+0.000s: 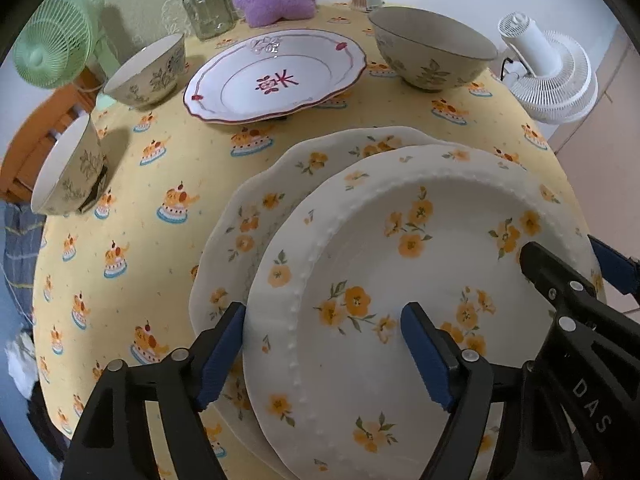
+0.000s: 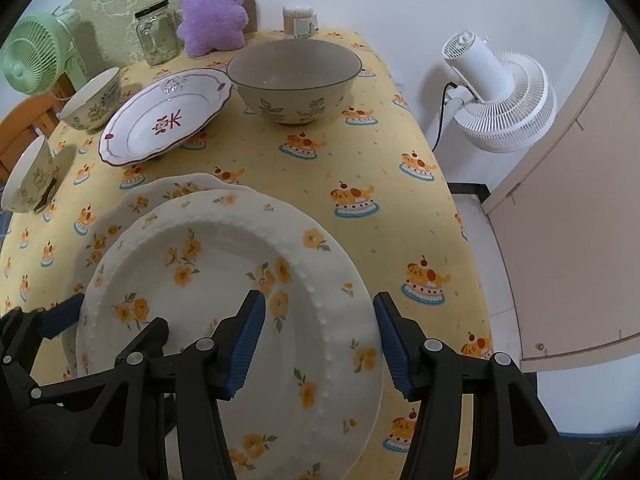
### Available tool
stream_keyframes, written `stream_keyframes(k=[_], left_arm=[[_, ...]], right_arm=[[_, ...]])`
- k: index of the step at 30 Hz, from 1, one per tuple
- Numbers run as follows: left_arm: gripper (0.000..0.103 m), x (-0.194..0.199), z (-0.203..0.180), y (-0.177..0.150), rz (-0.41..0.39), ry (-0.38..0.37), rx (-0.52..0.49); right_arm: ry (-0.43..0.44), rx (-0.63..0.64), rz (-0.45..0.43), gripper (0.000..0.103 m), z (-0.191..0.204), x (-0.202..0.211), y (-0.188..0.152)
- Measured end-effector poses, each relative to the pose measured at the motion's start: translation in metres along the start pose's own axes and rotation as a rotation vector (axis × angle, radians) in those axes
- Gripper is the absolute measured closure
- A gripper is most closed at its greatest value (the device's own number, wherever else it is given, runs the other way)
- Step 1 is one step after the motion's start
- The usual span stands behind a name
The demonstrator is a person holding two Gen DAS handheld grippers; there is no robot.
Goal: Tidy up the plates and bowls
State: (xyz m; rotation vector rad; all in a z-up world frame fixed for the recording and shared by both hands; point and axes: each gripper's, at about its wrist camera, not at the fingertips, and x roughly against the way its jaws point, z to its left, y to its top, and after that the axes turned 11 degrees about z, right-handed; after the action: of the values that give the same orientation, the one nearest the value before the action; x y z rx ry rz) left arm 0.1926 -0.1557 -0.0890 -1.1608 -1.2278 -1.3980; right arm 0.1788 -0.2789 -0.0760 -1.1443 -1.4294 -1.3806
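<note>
Jaws of left gripper [image 1: 322, 354] and right gripper [image 2: 318, 342] stood wide, each straddling opposite rims of the white yellow-flowered ceramic plate [image 1: 400, 280], pads apparently clear. Plate sat on its scalloped twin [image 1: 260, 208]. Judged rigid, glazed-slippery, breakable; grip rims. Beyond: red-patterned plate [image 1: 276, 76].

Home dining corner — table w/ cake-print yellow cloth [image 2: 280, 168]; behind it, purple plush [image 2: 214, 8] & glass jar [image 2: 157, 32] by wall; white fan [image 2: 504, 100] beside table's right edge.
</note>
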Motion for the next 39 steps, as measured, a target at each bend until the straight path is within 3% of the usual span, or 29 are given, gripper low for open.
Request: stream_keyframes(k=[6,8,11,39], left_arm=[[0.021,0.002,0.002,-0.002,-0.004,0.003,0.017],[0.020,0.005,0.004,-0.004,-0.012,-0.006,0.035],[0.020,0.007,0.005,-0.005,-0.023,-0.008,0.040],[0.019,0.010,0.029,-0.002,-0.031,0.014,0.104]], right_arm=[[0.013,0.021,-0.024,0.044,-0.001,0.008,-0.006],[0.010,0.014,-0.029,0.059,-0.004,0.010,-0.008],[0.031,-0.011,-0.017,0.067,-0.012,0.009,-0.011],[0.026,0.049,0.009,0.066,0.013,-0.007,0.013]])
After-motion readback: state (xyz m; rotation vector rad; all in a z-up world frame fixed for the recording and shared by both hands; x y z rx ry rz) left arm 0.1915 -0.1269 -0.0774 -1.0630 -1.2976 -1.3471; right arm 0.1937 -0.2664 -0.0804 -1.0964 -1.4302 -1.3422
